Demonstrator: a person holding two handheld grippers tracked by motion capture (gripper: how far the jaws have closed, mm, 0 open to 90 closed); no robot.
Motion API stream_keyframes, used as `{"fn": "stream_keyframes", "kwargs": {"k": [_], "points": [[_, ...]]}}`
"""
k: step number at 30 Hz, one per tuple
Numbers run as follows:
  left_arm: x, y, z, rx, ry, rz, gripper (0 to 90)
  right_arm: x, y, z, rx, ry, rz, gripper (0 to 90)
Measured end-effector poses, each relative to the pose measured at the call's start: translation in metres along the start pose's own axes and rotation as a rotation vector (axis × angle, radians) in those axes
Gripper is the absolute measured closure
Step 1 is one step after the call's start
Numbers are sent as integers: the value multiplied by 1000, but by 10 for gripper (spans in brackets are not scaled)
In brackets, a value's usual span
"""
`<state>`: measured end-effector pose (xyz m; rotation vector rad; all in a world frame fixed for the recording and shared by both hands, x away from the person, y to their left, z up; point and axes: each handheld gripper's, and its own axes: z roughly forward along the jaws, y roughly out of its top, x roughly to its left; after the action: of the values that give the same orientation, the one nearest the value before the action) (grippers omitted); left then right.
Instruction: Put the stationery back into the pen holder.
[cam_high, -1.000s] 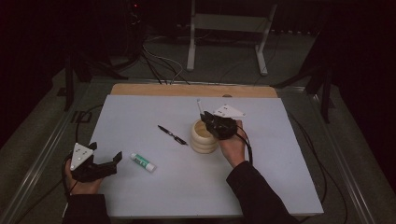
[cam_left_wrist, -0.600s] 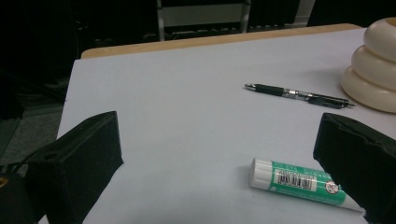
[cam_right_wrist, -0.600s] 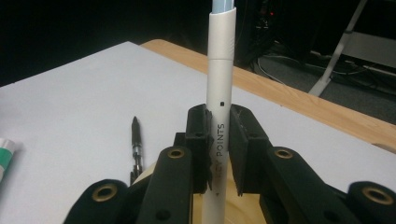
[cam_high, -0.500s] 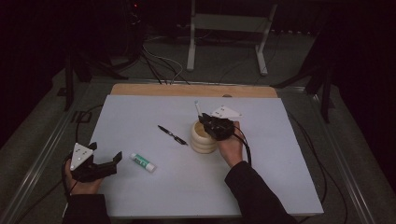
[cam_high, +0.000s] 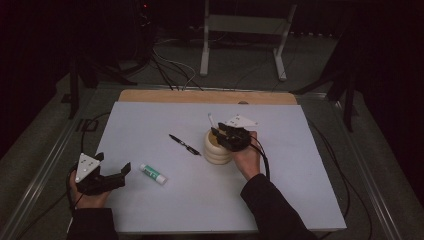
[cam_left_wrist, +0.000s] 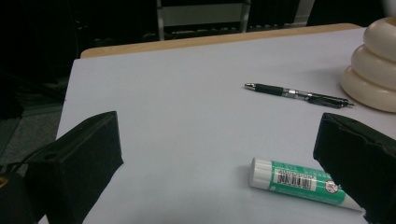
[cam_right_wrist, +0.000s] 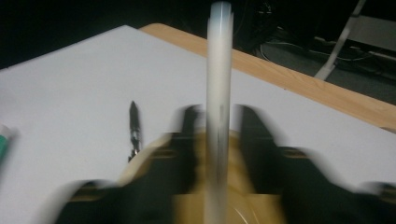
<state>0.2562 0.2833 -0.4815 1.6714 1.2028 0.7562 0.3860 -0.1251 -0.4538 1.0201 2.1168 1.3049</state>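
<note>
over the ribbed cream holder (cam_high: 218, 148), a light, stiff, slippery white pen (cam_right_wrist: 218, 93) is flanked mid-barrel by the right gripper (cam_high: 218, 134), jaws just parted and clear of it.

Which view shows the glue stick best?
The left gripper view: the glue stick lies close and sharp, green label and barcode legible, one end hidden behind a jaw. The high view shows it small. The right gripper view catches a blurred green sliver at its left edge.
</note>
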Motion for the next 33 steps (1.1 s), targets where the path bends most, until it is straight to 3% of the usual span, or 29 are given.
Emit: {"fn": "stream_keyframes", "kwargs": {"k": [1, 4, 6, 9, 14, 18, 33], "points": [[0, 0, 0, -1, 0, 0, 15, -1, 0, -1, -10, 3, 15, 449], [0, 0, 0, 2, -1, 1, 15, -1, 2, -5, -7, 13, 26, 240], [0, 0, 0, 3, -1, 4, 15, 1, 3, -7, 6, 9, 17, 140], [0, 0, 0, 2, 0, 2, 15, 1, 4, -9, 24, 14, 16, 70], [0, 0, 0, 4, 0, 2, 15, -3, 4, -13, 42, 5, 27, 0], [-1, 0, 0, 4, 1, 3, 15, -5, 4, -18, 60, -13, -7, 0], [-1, 0, 0, 3, -1, 1, 15, -14, 3, -38, 71, 3, -5, 0]]}}
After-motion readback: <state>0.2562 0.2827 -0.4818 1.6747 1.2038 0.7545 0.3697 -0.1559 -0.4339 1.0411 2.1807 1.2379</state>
